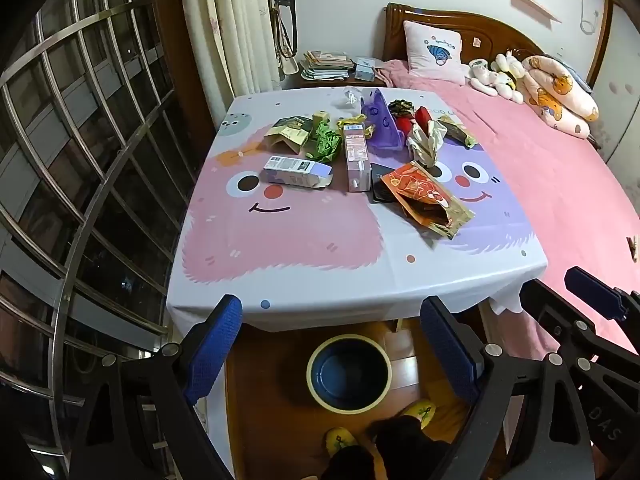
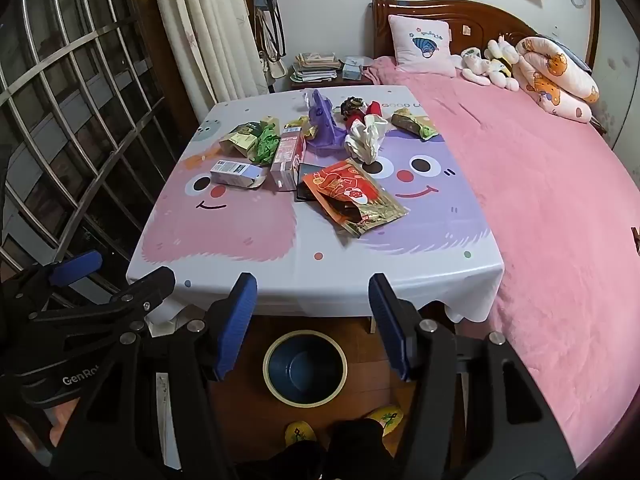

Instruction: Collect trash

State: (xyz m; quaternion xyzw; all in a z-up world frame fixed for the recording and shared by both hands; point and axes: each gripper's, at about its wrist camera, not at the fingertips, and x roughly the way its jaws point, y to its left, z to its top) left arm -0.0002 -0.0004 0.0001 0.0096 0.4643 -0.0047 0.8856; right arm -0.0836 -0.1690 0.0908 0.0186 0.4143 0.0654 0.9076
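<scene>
Left tongs (image 1: 332,350) and right tongs (image 2: 312,324) are held spread apart, empty, above the bin (image 2: 276,344). Wrappers (image 2: 354,196) are scattered on the tabletop (image 2: 280,256).

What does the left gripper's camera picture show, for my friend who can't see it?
The open left gripper hangs above a blue trash bin on the wood floor, in front of a table with a cartoon monster cloth. Wrappers and cartons are scattered on the table, nearest an orange snack bag. A pink bed stands on the right.
</scene>
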